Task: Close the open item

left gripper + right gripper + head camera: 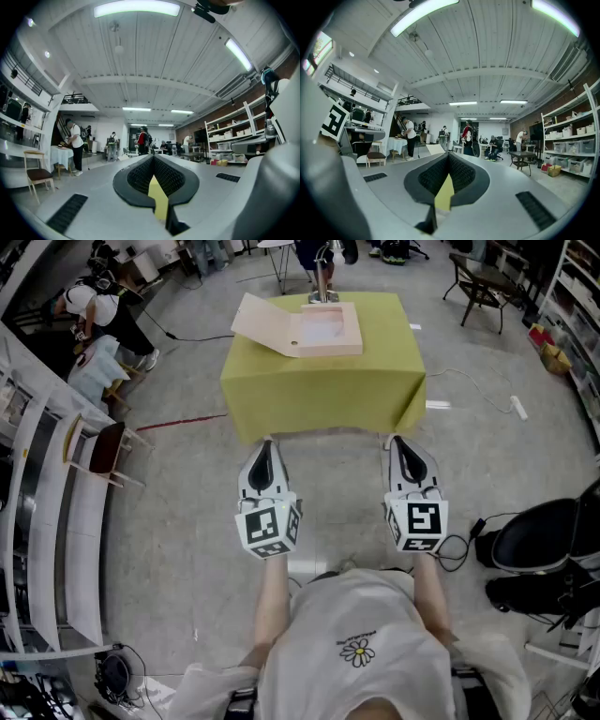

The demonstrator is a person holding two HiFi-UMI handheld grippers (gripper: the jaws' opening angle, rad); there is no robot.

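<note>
**Head view.** A desk [281, 395] draped in yellow-green cloth stands at the top centre. On it lies the open box [328, 332], a shallow pale tray with its lid [265, 324] folded out flat to the left. The left gripper [266, 446] and the right gripper [397, 441] are held side by side over the grey floor [187, 549], both pointing toward the desk. Their tips reach about to its near edge, below the tabletop. Each pair of jaws tapers to a single closed point with nothing held. The box is well ahead of the jaws, far back on the desk, and roughly between the lines of the two grippers. A wooden chair [105, 451] stands at the left, and a black office chair [539, 538] at the right.

**Left gripper view.** The left gripper [153, 158] looks level across the hall. Its jaws are pressed together at the tip, with no object between them. A sliver of yellow cloth [158, 199] shows through the gap behind the tip. The box cannot be made out clearly here. People stand in the background, and shelving [234, 129] lines the right wall.

**Right gripper view.** The right gripper [448, 155] likewise has its jaws together and empty, with yellow cloth [444, 197] showing through the gap. A pale slab [433, 149], apparently the opened lid, rises just left of the jaw tip and beyond it, untouched.
</note>
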